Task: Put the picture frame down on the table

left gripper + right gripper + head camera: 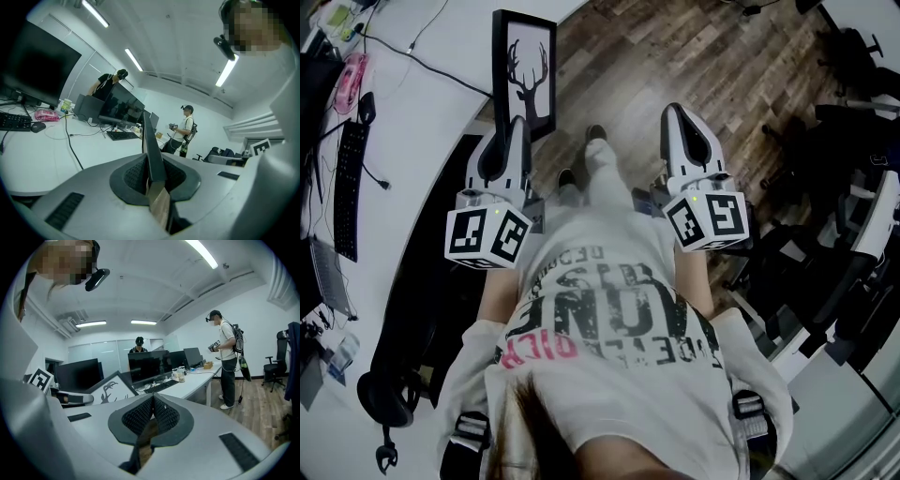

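Note:
The picture frame [525,70] is black with a white print of deer antlers. It is held upright in the air over the edge of the white table [412,122] and the wooden floor. My left gripper [519,127] is shut on its lower edge. In the left gripper view the frame [149,140] runs edge-on up from between the shut jaws of that gripper [151,164]. My right gripper [677,112] hangs to the right of the frame, apart from it and shut on nothing. In the right gripper view the frame [111,389] shows to the left of that gripper [153,401].
On the table lie a black keyboard [349,187], a pink object [347,80] and cables. A black office chair [394,394] stands close by my left side, and more chairs [853,234] at the right. Other people [185,129] [227,366] stand by the desks and monitors [147,365].

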Demonstrator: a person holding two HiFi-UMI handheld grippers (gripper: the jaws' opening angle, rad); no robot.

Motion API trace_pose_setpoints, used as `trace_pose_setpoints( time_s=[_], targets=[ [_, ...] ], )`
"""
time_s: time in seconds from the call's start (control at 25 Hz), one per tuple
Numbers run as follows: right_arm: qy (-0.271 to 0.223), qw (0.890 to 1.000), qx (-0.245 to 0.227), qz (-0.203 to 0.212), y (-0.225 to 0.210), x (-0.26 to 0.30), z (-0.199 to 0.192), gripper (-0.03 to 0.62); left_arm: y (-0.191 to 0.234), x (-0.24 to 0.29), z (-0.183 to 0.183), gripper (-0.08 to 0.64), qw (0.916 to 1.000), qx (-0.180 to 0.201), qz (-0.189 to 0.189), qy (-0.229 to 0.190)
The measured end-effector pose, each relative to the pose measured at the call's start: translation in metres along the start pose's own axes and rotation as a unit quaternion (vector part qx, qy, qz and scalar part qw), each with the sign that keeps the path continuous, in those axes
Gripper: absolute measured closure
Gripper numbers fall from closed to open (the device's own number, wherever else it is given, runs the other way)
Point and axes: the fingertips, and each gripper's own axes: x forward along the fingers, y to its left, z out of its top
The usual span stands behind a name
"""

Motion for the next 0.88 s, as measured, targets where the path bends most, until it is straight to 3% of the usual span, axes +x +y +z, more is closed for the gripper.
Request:
trace_pose_setpoints(
  time_s=[0.48, 0.88],
  targets=[
    [0.011, 0.995, -0.011, 0.101, -0.028, 0.113, 0.034, 0.592, 0.018, 0.069, 0.035, 0.522, 0.9961, -0.005, 0.077, -0.043],
    [0.034, 0.989, -0.019, 0.144, -0.068, 0.161, 0.039, 0.592, 0.022, 0.1, 0.044, 0.524, 0.9857, -0.021, 0.144, -0.084]
  ],
)
